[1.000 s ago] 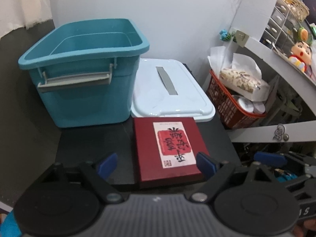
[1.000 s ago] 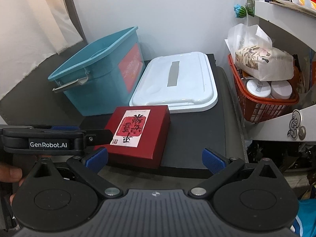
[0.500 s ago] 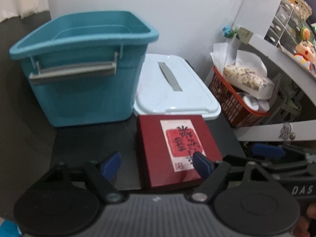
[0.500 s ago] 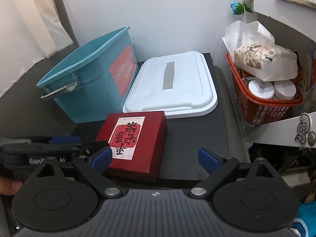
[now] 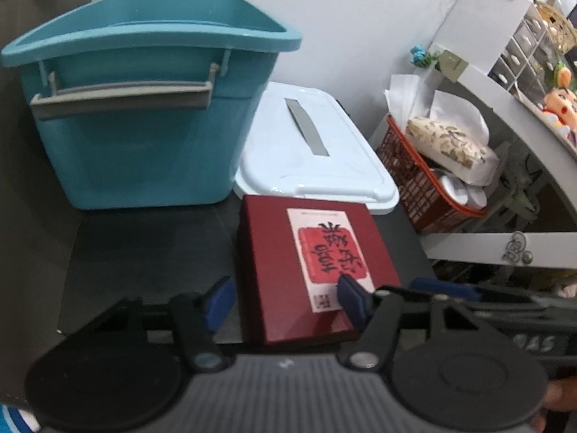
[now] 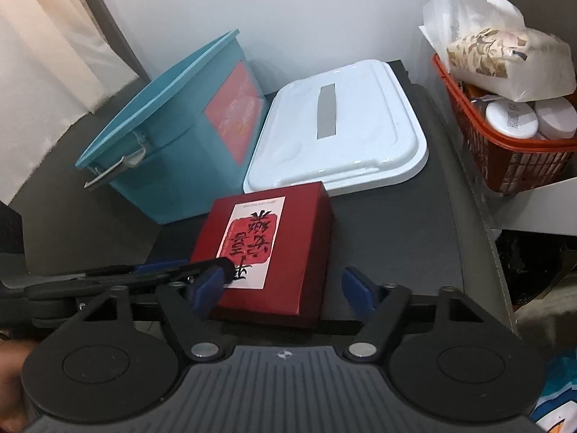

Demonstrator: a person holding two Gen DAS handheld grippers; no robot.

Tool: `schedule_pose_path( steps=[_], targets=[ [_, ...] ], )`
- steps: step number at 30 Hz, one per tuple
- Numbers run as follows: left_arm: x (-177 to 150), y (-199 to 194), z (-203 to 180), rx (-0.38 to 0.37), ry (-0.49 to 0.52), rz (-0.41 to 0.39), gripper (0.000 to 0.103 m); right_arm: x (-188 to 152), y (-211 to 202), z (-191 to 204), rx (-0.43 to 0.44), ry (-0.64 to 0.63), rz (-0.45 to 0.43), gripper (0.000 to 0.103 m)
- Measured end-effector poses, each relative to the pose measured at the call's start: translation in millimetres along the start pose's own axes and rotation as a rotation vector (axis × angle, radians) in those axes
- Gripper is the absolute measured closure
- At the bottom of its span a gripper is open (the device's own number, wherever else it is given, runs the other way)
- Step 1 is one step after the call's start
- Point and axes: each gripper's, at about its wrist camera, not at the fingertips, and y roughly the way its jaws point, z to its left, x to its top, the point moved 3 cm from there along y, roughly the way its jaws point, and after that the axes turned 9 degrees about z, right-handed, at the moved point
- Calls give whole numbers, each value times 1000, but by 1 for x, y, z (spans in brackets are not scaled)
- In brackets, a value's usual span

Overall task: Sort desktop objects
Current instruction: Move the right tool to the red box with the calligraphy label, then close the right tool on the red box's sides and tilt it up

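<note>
A dark red box (image 5: 274,274) with a white and red label lies flat on the black mat (image 5: 144,252), in front of a teal bin (image 5: 144,137) and a white lid (image 5: 310,151). My left gripper (image 5: 286,303) is at the box's near left corner, jaws closing: one pad beside its left wall, the other over the label. In the right wrist view the box (image 6: 288,252) sits between the closing jaws of my right gripper (image 6: 283,288), with a gap at the right pad. The left gripper's finger (image 6: 202,265) reaches across the label there.
The teal bin (image 6: 173,166) stands open at the back left, with the white lid (image 6: 346,137) flat beside it. A red basket (image 6: 505,151) of jars and a wrapped packet crowds the right edge. A grey shelf (image 5: 505,249) juts out at the right.
Both grippers have sunk and come closer to the red box. Their jaws have narrowed around it, and the left gripper's right finger now lies over the label.
</note>
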Motion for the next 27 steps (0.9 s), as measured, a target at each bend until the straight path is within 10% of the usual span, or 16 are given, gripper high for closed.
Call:
schedule_pose_path(
  steps=[6, 27],
  targets=[
    [-2, 0, -5, -7, 16, 0, 44, -5, 1, 6, -26, -40, 13, 63],
    [-11, 2, -31, -58, 107, 27, 45, -22, -22, -5, -91, -6, 13, 63]
  ],
)
